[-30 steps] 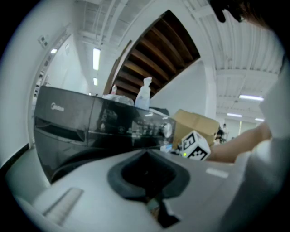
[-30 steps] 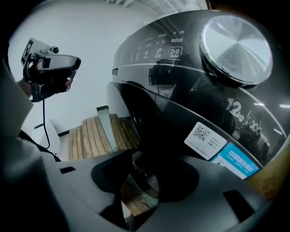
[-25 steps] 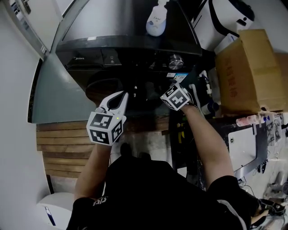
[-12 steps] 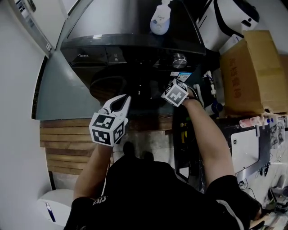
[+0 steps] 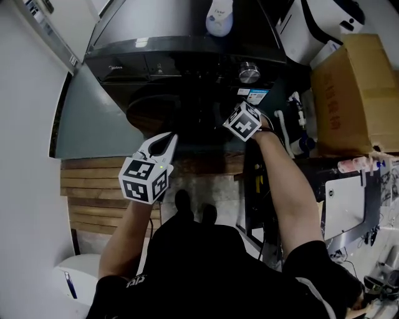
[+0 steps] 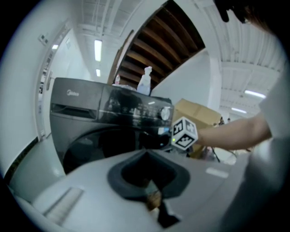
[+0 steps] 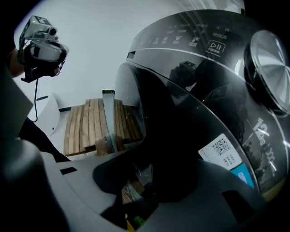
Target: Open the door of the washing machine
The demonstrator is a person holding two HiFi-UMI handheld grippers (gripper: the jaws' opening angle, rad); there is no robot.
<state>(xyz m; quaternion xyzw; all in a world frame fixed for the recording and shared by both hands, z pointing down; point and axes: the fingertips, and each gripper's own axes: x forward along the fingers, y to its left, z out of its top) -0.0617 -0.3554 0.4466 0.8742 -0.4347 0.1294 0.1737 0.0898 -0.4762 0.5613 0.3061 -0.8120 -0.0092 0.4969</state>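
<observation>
The dark washing machine (image 5: 187, 59) stands in front of me, its round door (image 5: 156, 109) under the control panel. My right gripper (image 5: 229, 115) is pressed up to the door's right edge. In the right gripper view the door's dark rim (image 7: 181, 136) fills the space between the jaws of that gripper (image 7: 149, 190). Those jaws stand wide and are opening. My left gripper (image 5: 169, 138) hangs a little before the door, shut with nothing in it. Its closed tips (image 6: 154, 201) point at the door (image 6: 104, 145). The right gripper's cube (image 6: 183, 133) shows beyond them.
A white bottle (image 5: 219, 19) stands on top of the machine. A cardboard box (image 5: 349, 93) and cluttered shelving flank its right side. Wooden planks (image 5: 93, 187) lie on the floor at the left, next to a white wall. The silver dial (image 7: 269, 68) sits above the door's right side.
My left gripper has drawn slightly back and down from the machine. The right gripper has stayed at the door's right edge, rolled a little.
</observation>
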